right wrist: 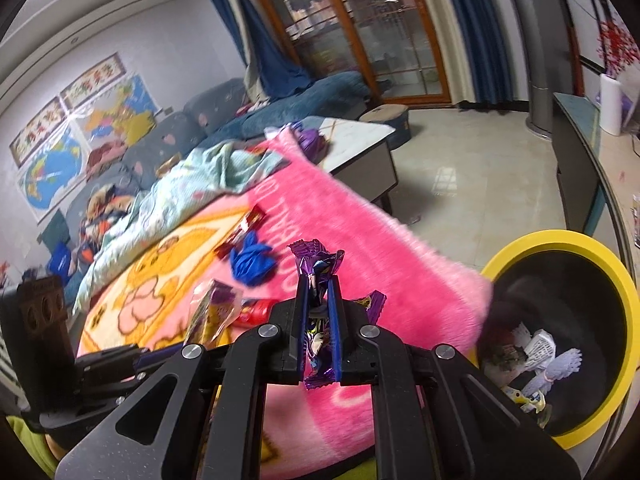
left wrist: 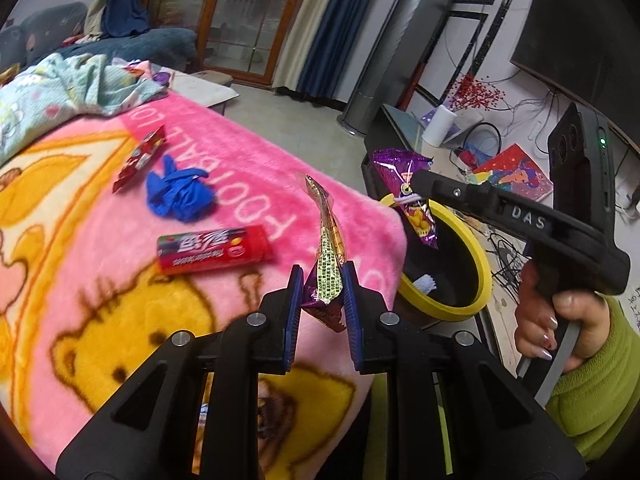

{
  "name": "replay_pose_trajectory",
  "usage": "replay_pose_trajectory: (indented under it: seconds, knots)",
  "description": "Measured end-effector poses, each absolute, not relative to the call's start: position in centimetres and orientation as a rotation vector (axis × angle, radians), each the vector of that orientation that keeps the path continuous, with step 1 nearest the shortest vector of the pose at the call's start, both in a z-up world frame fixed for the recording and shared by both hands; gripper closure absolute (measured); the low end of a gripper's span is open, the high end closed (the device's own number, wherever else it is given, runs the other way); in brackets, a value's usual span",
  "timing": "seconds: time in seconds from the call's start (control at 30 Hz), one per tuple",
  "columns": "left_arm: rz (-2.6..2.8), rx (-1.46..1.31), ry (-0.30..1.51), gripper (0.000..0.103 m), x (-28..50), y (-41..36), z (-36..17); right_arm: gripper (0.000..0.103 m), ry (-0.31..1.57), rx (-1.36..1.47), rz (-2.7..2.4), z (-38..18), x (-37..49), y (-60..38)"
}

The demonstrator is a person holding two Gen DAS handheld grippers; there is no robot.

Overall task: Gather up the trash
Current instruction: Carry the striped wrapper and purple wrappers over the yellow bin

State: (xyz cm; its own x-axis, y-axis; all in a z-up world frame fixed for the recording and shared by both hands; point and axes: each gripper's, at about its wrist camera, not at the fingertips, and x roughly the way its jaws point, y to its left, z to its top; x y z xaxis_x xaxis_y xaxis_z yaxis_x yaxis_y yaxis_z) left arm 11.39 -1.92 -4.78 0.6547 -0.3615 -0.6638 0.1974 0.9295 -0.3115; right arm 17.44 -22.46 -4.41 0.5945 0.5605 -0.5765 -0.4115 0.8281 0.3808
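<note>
The left gripper (left wrist: pixel 320 292) has its jaws clamped on a crinkled yellow-and-purple foil snack wrapper (left wrist: pixel 329 256) above the fluffy pink cartoon blanket (left wrist: pixel 248 168). The right gripper (right wrist: pixel 318 300) is clamped on a purple foil snack bag (right wrist: pixel 316 268), near the yellow-rimmed black trash bin (right wrist: pixel 560 240) just beside the blanket's edge. A red candy tube (left wrist: pixel 212 249), a crumpled blue rubber glove (left wrist: pixel 178 192) and a small red wrapper (left wrist: pixel 140 158) lie on the blanket.
</note>
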Motion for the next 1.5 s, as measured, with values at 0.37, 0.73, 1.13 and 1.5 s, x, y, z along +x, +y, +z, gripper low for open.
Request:
replay_pose_trajectory:
  seconds: [0.37,0.73,1.13,1.5]
  knots:
    - [-0.388,-0.167,0.778,0.089,12.7,-5.6,-3.9,0.094,0.7,0.308,0.477,-3.8,18.6,-27.3]
    - [-0.464,-0.117,0.775,0.089,13.3,-9.4,-3.5,0.094,0.68,0.384,0.386,-3.8,19.5,-31.5]
    - [-0.533,-0.081,0.778,0.089,14.0,-13.3,-3.9,0.094,0.68,0.463,0.284,-4.9,19.9,-36.2]
    - [-0.586,-0.059,0.779,0.089,15.1,-16.9,-4.7,0.094,0.682,0.521,0.172,-6.3,20.0,-40.6]
